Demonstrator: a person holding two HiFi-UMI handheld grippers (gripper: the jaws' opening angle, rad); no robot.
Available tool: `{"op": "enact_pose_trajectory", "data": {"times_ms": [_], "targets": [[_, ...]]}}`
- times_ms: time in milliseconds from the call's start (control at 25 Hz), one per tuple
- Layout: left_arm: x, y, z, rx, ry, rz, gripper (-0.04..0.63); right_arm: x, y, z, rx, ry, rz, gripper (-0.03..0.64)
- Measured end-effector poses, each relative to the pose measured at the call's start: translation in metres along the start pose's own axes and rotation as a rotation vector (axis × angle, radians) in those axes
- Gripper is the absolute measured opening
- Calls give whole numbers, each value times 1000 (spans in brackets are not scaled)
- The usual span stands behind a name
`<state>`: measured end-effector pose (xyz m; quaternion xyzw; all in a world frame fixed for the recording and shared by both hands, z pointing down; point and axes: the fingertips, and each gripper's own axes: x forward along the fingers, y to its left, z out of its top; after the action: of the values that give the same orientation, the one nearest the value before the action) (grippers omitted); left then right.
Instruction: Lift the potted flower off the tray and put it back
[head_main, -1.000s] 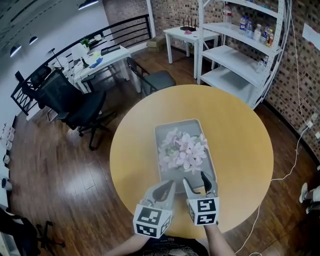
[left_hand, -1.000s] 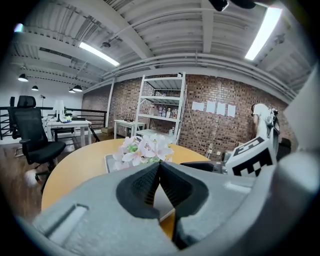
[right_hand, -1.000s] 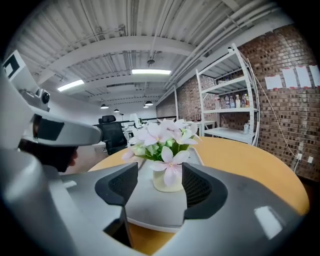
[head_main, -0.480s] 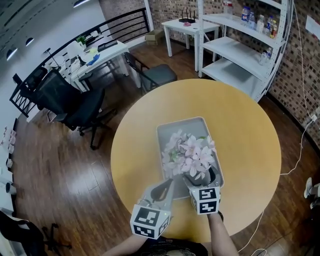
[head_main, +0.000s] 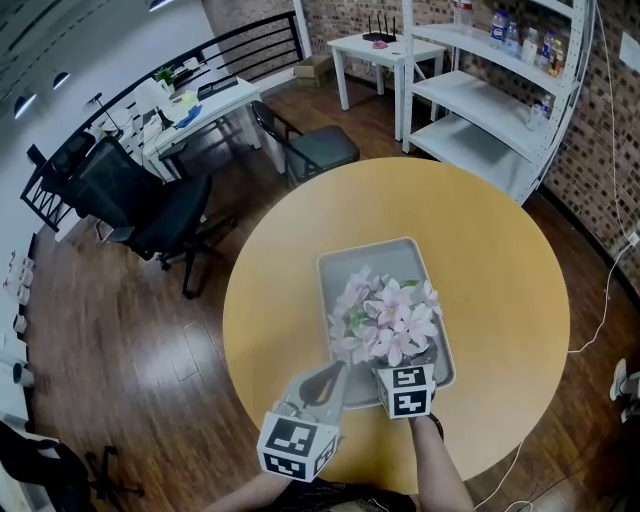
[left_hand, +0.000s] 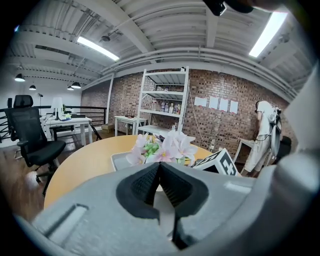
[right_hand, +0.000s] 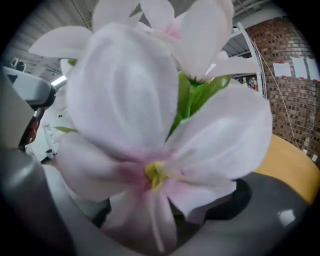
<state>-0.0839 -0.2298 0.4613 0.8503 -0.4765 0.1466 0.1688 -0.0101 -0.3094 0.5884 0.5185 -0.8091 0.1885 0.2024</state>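
The potted flower (head_main: 390, 318), pale pink blooms with green leaves, stands in the near right part of the grey tray (head_main: 385, 258) on the round wooden table (head_main: 500, 300). My right gripper (head_main: 405, 360) reaches in under the blooms from the near end of the tray. Its jaws are opening and stand wide on either side of the plant, whose pot is hidden. In the right gripper view the petals (right_hand: 150, 125) fill the picture, with one dark pad (right_hand: 242, 197) clear of them. My left gripper (head_main: 328, 378) hovers shut and empty at the tray's near left corner; its own view shows the flower (left_hand: 162, 147) ahead.
White shelving (head_main: 490, 90) with bottles stands beyond the table at the right. A small white table (head_main: 385, 50), a grey chair (head_main: 320, 150) and a black office chair (head_main: 140, 210) by a desk stand on the wood floor behind and to the left.
My right gripper has come down and forward with the flower, which now sits lower towards the tray's near right end, and its jaws have spread wider. The left gripper has drifted slightly.
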Motion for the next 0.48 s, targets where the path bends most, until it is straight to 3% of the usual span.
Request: {"op": "enact_pose_trajectory", "data": {"times_ms": [480], "targets": [[10,11,-5,-16,19,11,5,23,-13,-3,-17,51,-48,525]]}}
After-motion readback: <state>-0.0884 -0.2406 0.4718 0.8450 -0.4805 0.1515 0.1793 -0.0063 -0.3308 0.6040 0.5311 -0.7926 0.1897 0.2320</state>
